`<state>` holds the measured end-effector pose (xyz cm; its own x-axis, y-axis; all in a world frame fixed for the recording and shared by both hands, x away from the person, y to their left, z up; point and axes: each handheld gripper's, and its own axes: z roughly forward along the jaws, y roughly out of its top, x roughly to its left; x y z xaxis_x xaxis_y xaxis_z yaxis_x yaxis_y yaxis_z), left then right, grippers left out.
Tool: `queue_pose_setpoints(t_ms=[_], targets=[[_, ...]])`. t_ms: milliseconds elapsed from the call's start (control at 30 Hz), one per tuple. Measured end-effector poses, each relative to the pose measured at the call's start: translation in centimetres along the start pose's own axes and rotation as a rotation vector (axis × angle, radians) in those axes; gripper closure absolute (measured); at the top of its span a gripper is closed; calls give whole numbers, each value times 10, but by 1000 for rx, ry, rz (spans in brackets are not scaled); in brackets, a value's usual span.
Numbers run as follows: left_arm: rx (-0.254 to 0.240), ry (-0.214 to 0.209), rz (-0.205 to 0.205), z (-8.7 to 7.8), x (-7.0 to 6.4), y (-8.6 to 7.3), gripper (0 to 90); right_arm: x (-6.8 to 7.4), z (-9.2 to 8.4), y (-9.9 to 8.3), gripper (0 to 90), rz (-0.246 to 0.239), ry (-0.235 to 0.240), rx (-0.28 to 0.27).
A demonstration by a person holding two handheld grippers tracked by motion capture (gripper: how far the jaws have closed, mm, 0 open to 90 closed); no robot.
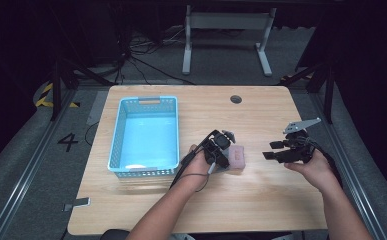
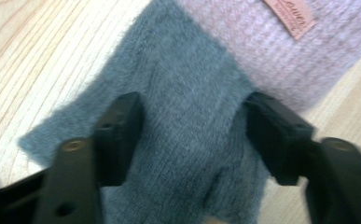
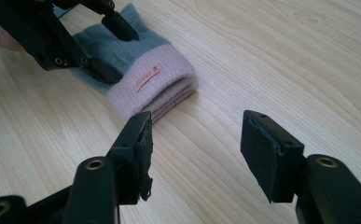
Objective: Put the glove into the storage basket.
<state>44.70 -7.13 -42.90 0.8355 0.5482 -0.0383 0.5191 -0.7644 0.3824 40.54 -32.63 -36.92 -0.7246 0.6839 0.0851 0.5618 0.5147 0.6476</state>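
A folded knitted piece, grey-blue with a pink cuff (image 1: 238,156) and a small label, lies on the wooden table (image 1: 261,200) right of the basket. In the left gripper view its grey part (image 2: 187,88) runs between the jaws and the pink cuff (image 2: 281,46) lies beyond. My left gripper (image 1: 225,156) (image 2: 192,135) points down onto the grey end, one jaw on each side of it, the pads not pinching the cloth. The right gripper view shows the knitted piece (image 3: 157,81) with my left gripper (image 3: 115,49) astride it. My right gripper (image 1: 272,150) (image 3: 194,149) hovers open to the right, holding nothing.
A light blue plastic basket (image 1: 118,130) stands on the table's left half, with nothing seen inside. A round cable hole (image 1: 236,99) sits near the far edge. Beyond the table are a white desk frame (image 1: 226,30) and cables on the floor.
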Motion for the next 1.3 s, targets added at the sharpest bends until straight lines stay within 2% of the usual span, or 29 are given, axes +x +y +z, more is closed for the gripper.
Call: queue_pose_setpoints(t_ms=[167,333,500,567,667,800,1133,1300], targets=[[-45,-10,15,0,-3,-3,601,0,-1,0,443,-5,-2,-14],[-41,2,23,0,-5,-1,668,-2,-2,-1,443,-4,-4,-16],[-21,-47,2,-6,0,2,685,-4,-4,-1,442,2,-9,-24],[-29,-59,12,-10,-1,3,688,-5,-5,-2,442,5,-7,-23],[-44,-50,29,-18,-4,2,688,-8,-6,-2,440,9,-10,-27],[-62,-57,32,-27,-6,2,688,-10,-6,-2,440,8,-15,-29],[-120,-63,33,-62,-4,-4,687,-17,-2,4,446,14,-13,-28],[-134,-52,30,-80,0,-8,686,-20,2,10,446,5,-15,-31]])
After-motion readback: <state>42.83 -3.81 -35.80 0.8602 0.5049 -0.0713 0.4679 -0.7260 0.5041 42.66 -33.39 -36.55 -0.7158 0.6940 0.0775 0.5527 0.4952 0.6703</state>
